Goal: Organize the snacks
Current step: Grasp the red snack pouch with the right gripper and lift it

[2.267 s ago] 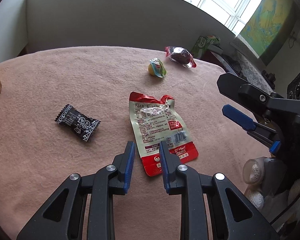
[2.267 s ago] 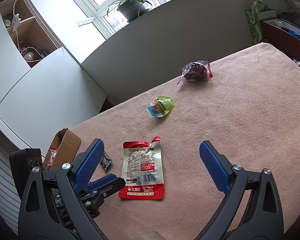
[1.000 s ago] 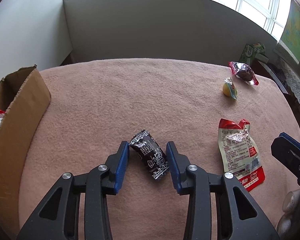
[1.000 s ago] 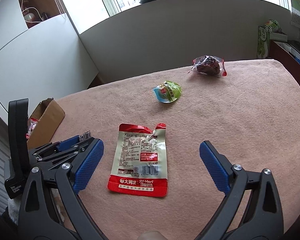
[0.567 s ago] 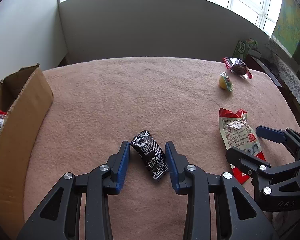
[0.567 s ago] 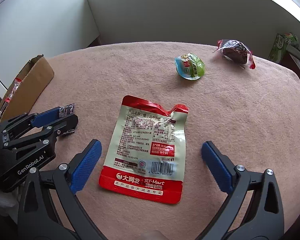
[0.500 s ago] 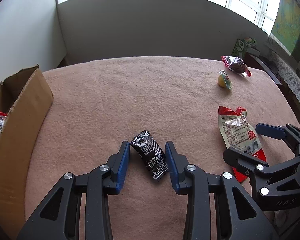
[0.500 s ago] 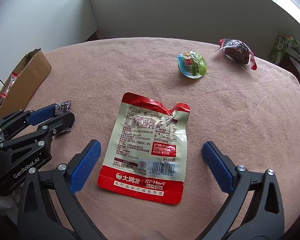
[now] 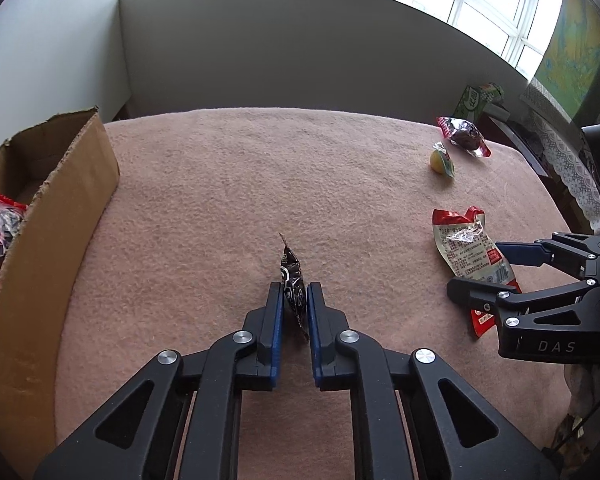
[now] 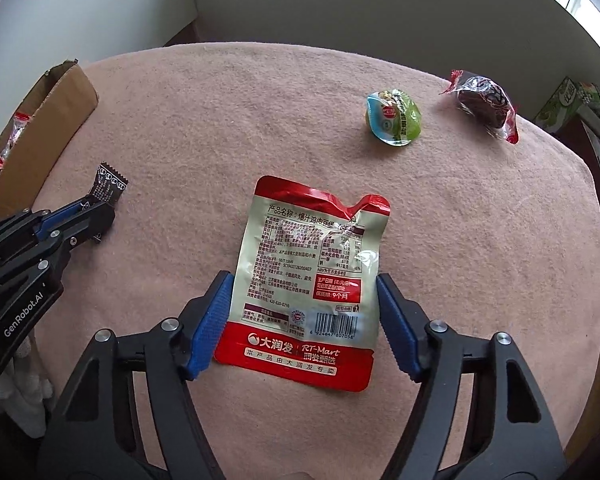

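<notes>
On the pink-covered desk [image 9: 228, 184], a black candy [image 9: 292, 280] is being pinched edge-up between the pads of the left hand-held gripper [image 9: 293, 304], whose jaws have just been closing onto it. The red-and-white pouch [image 10: 312, 280] is being straddled by the right hand-held gripper [image 10: 304, 320], its jaws having just been narrowing, the pads now at the pouch's side edges; firm contact cannot be told. A green snack [image 10: 394, 118] and a dark wrapped snack [image 10: 484, 102] are lying beyond, and a cardboard box [image 9: 48, 216] is standing at the left.
</notes>
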`<state>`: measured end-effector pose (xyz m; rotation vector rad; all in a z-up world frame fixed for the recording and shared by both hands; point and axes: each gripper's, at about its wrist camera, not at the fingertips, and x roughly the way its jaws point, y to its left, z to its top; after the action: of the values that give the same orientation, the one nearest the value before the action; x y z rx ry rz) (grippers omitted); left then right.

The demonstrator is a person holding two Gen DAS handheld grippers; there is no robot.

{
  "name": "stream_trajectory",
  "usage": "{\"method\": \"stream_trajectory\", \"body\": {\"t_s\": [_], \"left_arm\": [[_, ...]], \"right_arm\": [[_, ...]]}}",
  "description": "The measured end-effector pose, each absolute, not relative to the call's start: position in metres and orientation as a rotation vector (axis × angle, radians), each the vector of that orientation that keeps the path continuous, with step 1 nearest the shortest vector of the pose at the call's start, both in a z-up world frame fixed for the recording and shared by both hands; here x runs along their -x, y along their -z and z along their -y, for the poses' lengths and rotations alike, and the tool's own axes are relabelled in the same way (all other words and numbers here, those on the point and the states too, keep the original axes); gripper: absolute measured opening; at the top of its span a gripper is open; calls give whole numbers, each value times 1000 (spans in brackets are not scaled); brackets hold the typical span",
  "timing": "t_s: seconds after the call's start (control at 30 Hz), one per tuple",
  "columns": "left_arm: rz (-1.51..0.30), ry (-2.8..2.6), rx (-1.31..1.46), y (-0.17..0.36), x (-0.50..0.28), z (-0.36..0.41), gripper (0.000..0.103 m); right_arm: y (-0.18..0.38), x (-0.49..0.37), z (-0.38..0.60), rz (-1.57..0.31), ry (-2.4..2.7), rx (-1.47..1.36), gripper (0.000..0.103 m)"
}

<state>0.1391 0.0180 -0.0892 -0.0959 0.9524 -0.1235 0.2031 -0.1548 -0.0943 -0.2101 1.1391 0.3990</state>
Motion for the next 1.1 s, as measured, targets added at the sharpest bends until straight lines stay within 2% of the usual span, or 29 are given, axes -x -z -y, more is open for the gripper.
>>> {"method": "stream_trajectory", "body": {"t_s": [0.13,0.23,0.3,0.47,1.1], "left_arm": [[-964,133,131,93,-141,-22,10],[-959,130,106,93,-138,-20,10],[-956,130,94,93,-136,-19,10],[-949,133,105,92,-133,-23,9],[-881,152,157,66,-120,-35,9]], "right_arm": [[90,-199,160,-1138,-407,214,67],[92,-201,158,-1152,-413,218,74],[91,-201,152,-1134,-404,252,74],[83,-196,158,-1095,-415,214,57],[68,-170,151,-1027,-480,176,54]]}}
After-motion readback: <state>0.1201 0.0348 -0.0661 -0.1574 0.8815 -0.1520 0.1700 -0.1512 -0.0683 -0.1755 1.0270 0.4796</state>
